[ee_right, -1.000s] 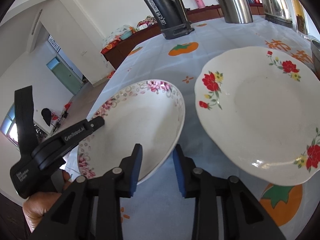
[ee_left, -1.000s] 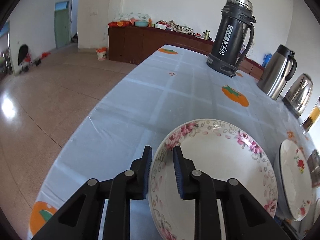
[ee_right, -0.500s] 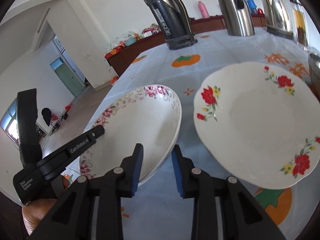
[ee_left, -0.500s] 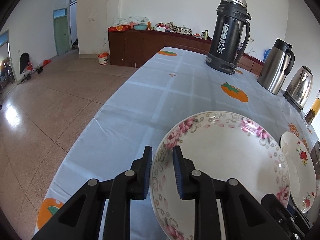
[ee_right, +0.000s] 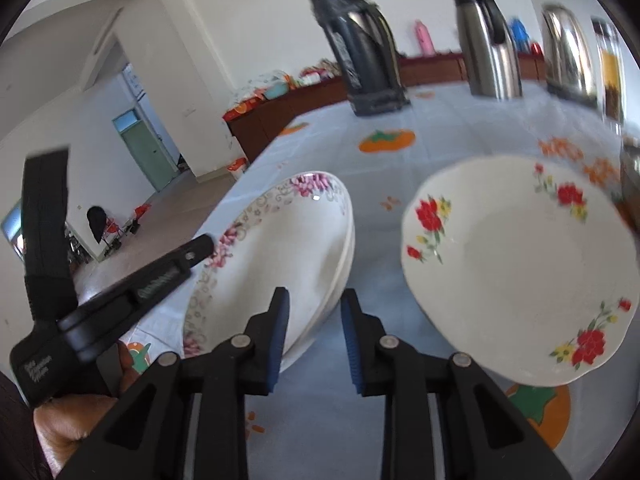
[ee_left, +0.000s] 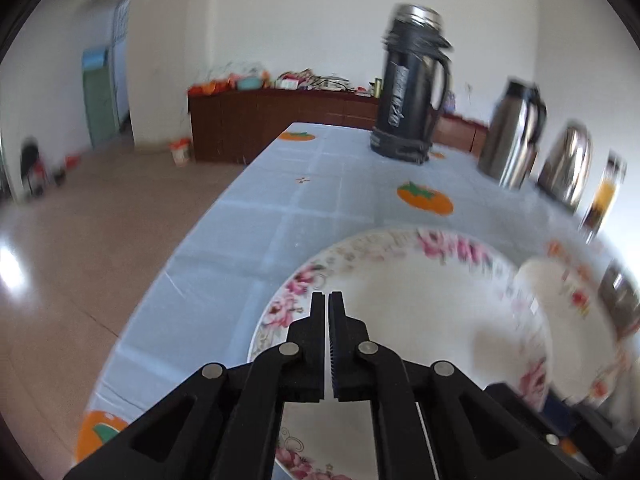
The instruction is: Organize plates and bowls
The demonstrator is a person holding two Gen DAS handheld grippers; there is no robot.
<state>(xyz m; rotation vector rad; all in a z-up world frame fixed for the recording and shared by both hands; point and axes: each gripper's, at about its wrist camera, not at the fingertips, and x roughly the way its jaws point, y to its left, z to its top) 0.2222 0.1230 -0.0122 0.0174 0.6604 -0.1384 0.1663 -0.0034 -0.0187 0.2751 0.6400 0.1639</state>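
A white plate with a pink flower rim (ee_left: 432, 312) is clamped at its near left rim by my left gripper (ee_left: 329, 304), whose jaws are shut on it; the plate is tilted up. In the right wrist view the same plate (ee_right: 280, 252) shows tilted, with the left gripper (ee_right: 200, 246) on its left rim. A white plate with red flowers (ee_right: 516, 268) lies on the table to its right. My right gripper (ee_right: 314, 304) is open, its jaws either side of the pink plate's near right edge without touching it.
The table has a light blue cloth with orange fruit prints (ee_left: 424, 198). At the back stand a black thermos (ee_left: 412, 88), a steel flask (ee_left: 514, 136), a kettle (ee_left: 568, 168) and a jar (ee_left: 602, 196). A metal object (ee_right: 630, 176) sits at the right edge. The table's left edge drops to the floor.
My left gripper has closed on the pink-rimmed plate's rim and the plate has tilted up. Both views have shifted, and the right gripper has drawn nearer the plate's right edge.
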